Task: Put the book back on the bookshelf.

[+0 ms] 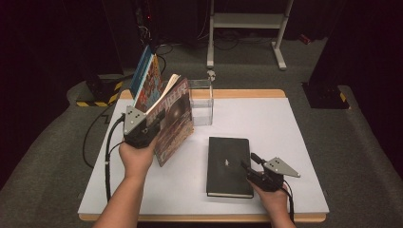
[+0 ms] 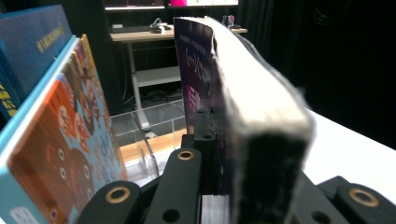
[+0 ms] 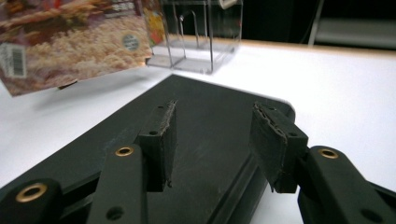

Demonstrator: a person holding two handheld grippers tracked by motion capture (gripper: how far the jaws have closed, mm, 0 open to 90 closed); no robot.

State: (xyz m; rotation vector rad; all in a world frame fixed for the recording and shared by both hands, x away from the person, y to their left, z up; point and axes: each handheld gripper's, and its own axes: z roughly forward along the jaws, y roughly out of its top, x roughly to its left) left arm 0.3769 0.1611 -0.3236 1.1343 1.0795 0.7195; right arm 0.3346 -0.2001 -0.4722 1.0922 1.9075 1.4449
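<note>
White table (image 1: 285,142), clear stand (image 1: 202,102) beside leaning books (image 1: 145,78), left gripper (image 1: 142,124) pinching magazine (image 1: 173,123), right gripper (image 1: 254,172) spread over black book (image 1: 228,164)

black book (image 1: 229,166), orange patterned book (image 2: 65,140), white table (image 1: 285,128)

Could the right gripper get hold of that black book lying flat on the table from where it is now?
Probably yes. The right gripper sits at the right edge of the black book with its jaws open, and in the right gripper view the book's cover lies just beyond the pads. Nothing stands between them.
</note>
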